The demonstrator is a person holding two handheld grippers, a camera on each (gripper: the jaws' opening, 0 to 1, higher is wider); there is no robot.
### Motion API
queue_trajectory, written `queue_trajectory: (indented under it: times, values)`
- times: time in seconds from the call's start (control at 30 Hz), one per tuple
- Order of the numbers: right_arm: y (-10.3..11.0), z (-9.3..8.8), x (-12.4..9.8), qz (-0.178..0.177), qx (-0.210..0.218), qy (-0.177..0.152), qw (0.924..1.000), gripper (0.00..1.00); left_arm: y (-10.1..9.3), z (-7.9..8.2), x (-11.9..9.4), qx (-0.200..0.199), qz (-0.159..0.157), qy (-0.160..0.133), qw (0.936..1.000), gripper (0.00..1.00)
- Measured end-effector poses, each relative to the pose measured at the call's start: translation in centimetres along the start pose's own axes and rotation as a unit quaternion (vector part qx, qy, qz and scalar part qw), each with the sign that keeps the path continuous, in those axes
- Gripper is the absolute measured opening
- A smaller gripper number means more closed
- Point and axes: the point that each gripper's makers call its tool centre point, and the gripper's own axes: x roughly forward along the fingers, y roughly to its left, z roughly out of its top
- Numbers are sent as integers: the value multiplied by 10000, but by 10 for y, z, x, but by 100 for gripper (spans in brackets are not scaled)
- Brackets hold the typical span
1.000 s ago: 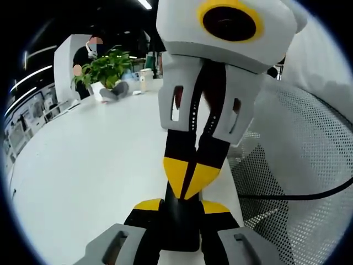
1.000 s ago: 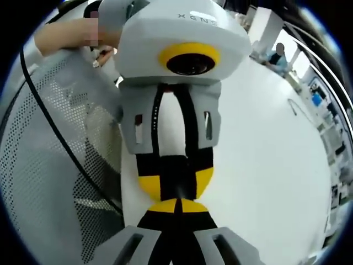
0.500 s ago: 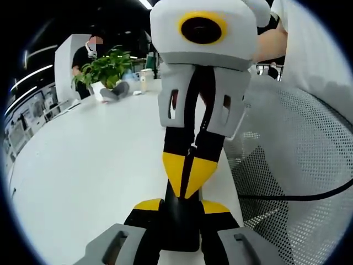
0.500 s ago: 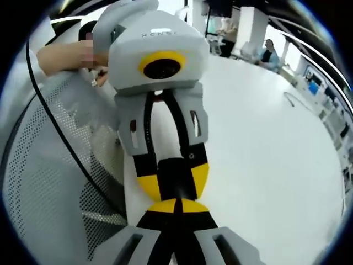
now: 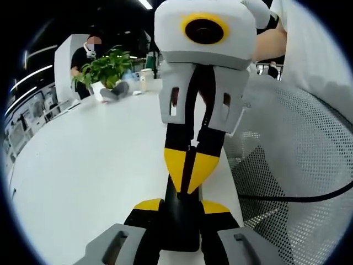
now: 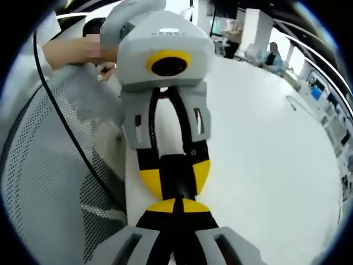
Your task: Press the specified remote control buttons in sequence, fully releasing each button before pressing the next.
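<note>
1. In the left gripper view, a black remote control [image 5: 179,221] is seen clamped between the left gripper [image 5: 180,205] jaws above the white bench [image 5: 83,165].
2. Its long axis runs along those jaws, pointing forward.
3. The right gripper [image 6: 177,205], with jaws closed together and nothing between them, is pressed tip-down onto the remote.

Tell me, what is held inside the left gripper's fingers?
The left gripper is shut on a dark remote control. The right gripper, shut, touches its top. The buttons are covered.
</note>
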Motion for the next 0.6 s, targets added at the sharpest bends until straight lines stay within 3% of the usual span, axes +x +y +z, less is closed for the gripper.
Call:
queue_trajectory:
  times: [0.17, 0.6]
  values:
    - [-1, -3, -1, 7, -76, 54, 10000, 1, 0, 0, 0, 16, -1, 8, 10000, 24]
    - [-7, -12, -6, -7, 83, -42, 10000, 15, 0, 0, 0, 18, 0, 16, 10000, 24]
